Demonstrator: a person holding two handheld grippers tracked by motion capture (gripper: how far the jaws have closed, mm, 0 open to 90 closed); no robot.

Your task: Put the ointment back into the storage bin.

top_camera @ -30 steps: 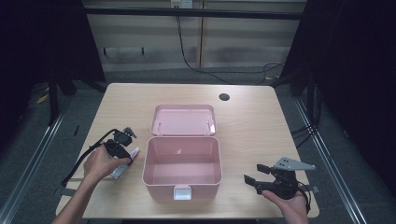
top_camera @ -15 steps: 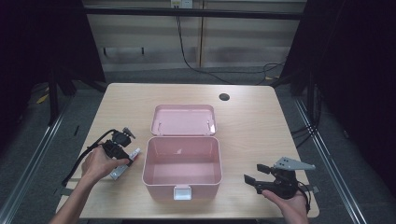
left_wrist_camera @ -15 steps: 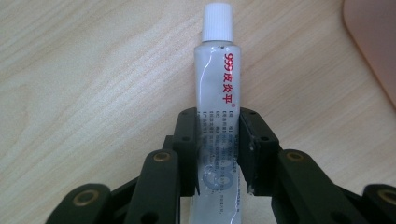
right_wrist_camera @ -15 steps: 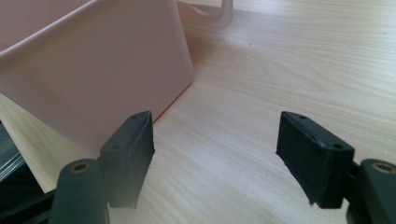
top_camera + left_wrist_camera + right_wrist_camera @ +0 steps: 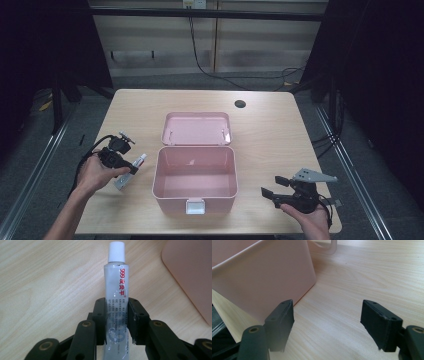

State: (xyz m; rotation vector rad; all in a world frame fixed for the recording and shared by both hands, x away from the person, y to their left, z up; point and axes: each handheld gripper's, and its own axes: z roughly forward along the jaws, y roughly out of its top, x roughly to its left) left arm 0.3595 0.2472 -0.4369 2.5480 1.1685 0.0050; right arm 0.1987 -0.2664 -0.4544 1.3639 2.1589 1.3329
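At the left, the left hand-held gripper has its jaws closed on the lower body of a white tube with a white cap and red print — it seems to lie flat on the tabletop, just left of the box. At centre stands an open pink box, lid folded back. At the right, the right hand-held gripper — jaws wide apart — holds nothing near the box's corner.

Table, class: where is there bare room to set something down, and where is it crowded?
Bare wood lies between the open lid and the far edge, and right of the pink box beyond the right tongs. Crowded: left of the box, where the left tongs clamp the tube.
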